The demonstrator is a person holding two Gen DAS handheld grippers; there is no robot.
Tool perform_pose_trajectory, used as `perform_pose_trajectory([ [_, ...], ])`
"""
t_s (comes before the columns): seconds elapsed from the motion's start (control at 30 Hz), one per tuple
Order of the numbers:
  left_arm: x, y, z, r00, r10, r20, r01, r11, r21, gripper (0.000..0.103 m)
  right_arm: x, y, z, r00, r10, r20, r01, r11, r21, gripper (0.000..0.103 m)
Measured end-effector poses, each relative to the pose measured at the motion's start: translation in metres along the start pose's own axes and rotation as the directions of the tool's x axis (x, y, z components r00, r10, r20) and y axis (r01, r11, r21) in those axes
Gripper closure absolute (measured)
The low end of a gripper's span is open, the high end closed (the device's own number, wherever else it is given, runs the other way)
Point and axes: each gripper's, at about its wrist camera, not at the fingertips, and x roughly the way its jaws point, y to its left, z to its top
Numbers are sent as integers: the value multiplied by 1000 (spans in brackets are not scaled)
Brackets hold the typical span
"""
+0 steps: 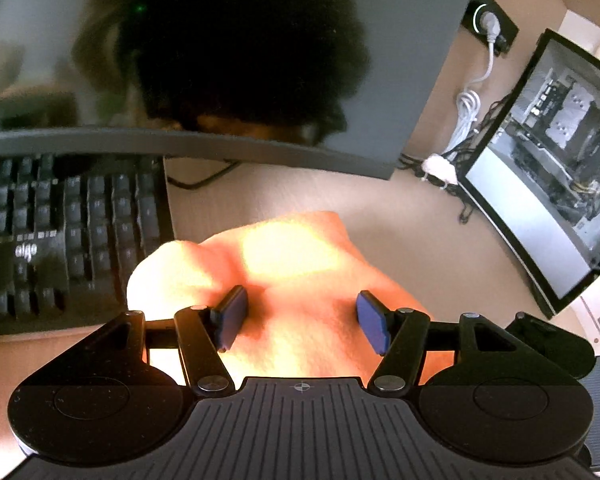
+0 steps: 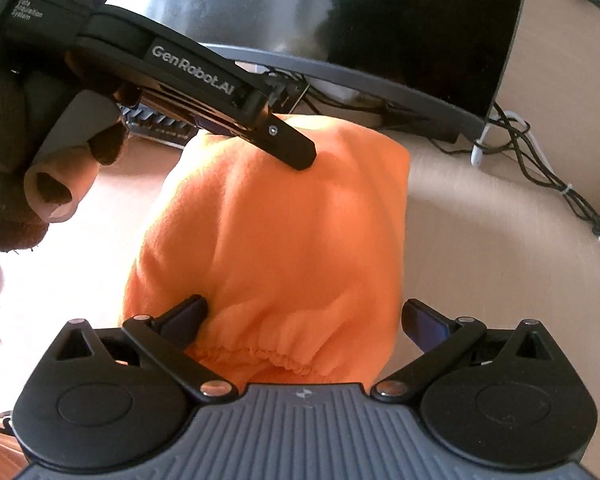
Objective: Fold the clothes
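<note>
Indoors, beige desk [image 1: 400,232], dark monitor [image 2: 380,20], keyboard [image 1: 60,232], orange garment [image 2: 284,232], both tongs [image 1: 302,318] [image 2: 304,320] spread.

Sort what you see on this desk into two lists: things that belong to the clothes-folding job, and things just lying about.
Part of the job:
orange garment
left gripper, open over the garment
right gripper, open at the elastic hem

Just lying about:
keyboard
monitor
computer case
white cable
black cables
</note>
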Motion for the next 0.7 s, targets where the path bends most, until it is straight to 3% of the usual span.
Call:
perform_pose_trajectory([
  [0.1, -13, 2, -11, 1000, -2, 13, 3, 1000, -26, 38, -1, -4, -3, 1000, -9, -6, 9, 1000, -10, 0],
  [0.23, -22, 13, -15, 999, 41, 21, -40, 998, -42, 37, -6, 19, -5, 997, -67, 33, 69, 995, -67, 0],
  [0.4, -14, 31, 0, 997, 72, 18, -71, 995, -67, 25, 0, 40, 4, 984, -144, 102, 161, 970, -180, 0],
  [0.53, -23, 31, 5, 999, 1, 52, 4, 995, -96, 20, -26, 27, 12, 987, -124, 100, 135, 984, -113, 0],
  [0.7, -57, 31, 1, 994, -31, 101, 47, 986, -159, 14, -67, -7, 5, 975, -153, 158, 140, 986, 95, 0],
])
